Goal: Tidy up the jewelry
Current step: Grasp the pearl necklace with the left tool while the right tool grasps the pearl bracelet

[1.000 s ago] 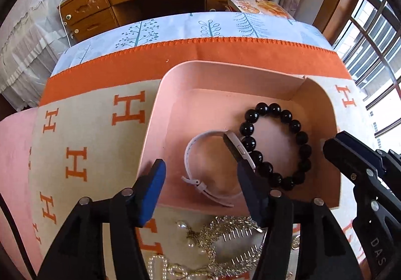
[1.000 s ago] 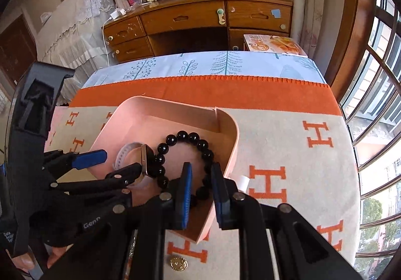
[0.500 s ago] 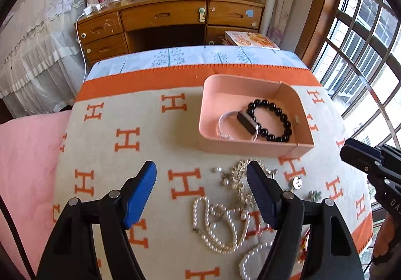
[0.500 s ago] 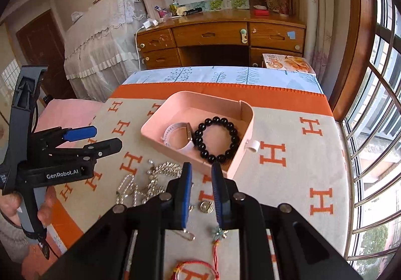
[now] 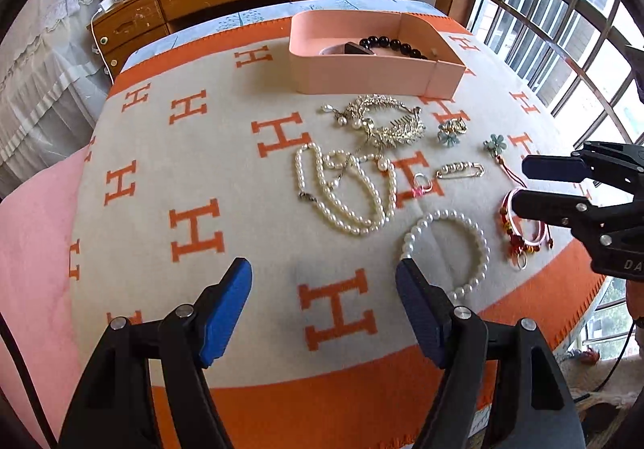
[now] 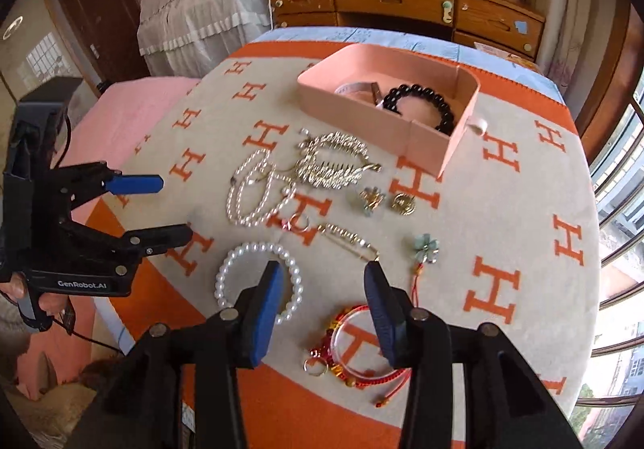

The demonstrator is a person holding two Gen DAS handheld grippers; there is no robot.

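A: Going left to right, the left claw [image 5: 322,302] stands wide with nothing between its blue pads, hanging over bare blanket [image 5: 169,151]. Just to its right lies the round pearl bracelet [image 5: 446,248].

B: And past that?

A: The long pearl necklace [image 5: 346,191] is looped in a heap, touching the silver hair comb [image 5: 382,121] above it. Then a beaded pin [image 5: 461,169], a little blue flower charm [image 5: 496,145], and the red cord bracelet [image 6: 354,348] near the blanket's orange border.

B: The right claw [image 6: 322,308]?

A: Its jaws are opening, with nothing held. It hangs above the red cord bracelet, with the pearl bracelet [image 6: 257,280] just to the left of its left pad.

B: The pink box [image 5: 374,66]?

A: At the far side, already holding a black bead bracelet [image 5: 392,44] and a watch [image 5: 354,48].

B: What worries you?

A: I reckon the necklace looks tangled with the comb, so lifting one may drag the other. The red bracelet's loose cords and small ring could snag a pad or slip out. And both claws sit close to the pearl bracelet, so they might collide reaching for it.
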